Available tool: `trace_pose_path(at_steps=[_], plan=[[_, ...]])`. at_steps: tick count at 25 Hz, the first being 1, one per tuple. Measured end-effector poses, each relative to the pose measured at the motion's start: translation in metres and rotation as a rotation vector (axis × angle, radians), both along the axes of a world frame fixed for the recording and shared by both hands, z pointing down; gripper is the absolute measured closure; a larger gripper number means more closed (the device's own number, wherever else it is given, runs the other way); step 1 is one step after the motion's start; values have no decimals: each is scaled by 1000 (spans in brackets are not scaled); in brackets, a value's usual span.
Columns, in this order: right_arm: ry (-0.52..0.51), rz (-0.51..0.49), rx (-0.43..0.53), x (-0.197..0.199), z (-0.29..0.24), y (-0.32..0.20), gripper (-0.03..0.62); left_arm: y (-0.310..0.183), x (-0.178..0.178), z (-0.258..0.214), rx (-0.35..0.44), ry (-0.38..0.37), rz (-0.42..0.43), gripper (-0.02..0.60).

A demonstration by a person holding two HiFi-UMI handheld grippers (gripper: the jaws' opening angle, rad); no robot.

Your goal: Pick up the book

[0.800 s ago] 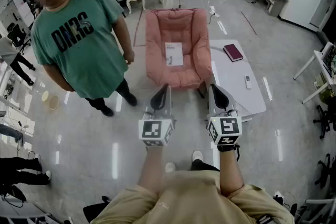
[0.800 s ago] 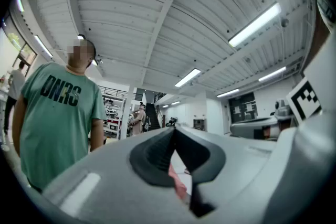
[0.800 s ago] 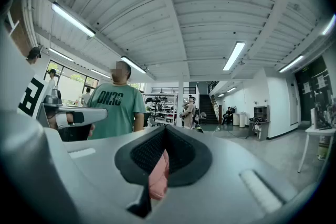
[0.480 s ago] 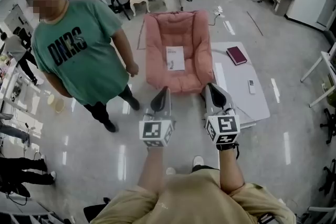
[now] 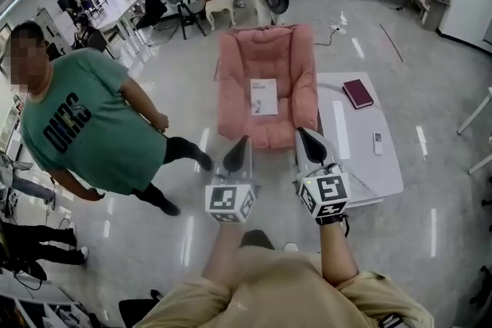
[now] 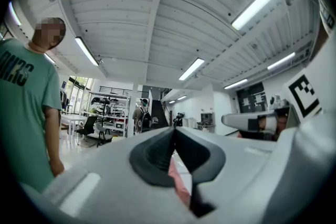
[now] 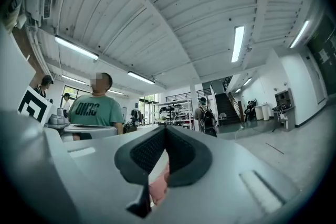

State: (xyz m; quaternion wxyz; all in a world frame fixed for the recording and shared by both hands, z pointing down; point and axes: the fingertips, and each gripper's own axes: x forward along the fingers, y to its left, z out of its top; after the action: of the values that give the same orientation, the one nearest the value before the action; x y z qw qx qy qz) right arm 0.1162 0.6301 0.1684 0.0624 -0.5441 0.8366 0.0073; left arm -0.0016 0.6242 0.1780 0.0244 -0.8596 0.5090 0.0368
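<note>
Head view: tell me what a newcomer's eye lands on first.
The pink cushioned armchair sits at centre, with a thin white book flat on its seat. A person in a green T-shirt stands at left; a dark red book lies on the white low table at right.

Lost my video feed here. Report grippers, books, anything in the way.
Left gripper and right gripper shut, empty. Thin white book flat on pink cushioned armchair, untouched; dark red book on white low table. Nothing blocking chair; person in green T-shirt stands left.

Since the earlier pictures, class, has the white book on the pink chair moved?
No; the white book still lies mid-seat on the pink chair.
</note>
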Motion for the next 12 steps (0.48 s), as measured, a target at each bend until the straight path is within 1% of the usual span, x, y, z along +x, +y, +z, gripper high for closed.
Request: trace_pose_path(at_steps=[3,6,9,12], plan=[[-11,-28,-8,2,10,-16,591,-16,5,10,-8,-2,-9,580],[-19,-34,-25,0,22,-39,591,-38,4,18,-16,0,-8,580],[-12,-11,-55,-5,38,-76,591,-77,-5,29,-35,6,-3,580],[-1,5,-67,-9,40,-121,591,-127,-16,33,-50,23,-2,580]])
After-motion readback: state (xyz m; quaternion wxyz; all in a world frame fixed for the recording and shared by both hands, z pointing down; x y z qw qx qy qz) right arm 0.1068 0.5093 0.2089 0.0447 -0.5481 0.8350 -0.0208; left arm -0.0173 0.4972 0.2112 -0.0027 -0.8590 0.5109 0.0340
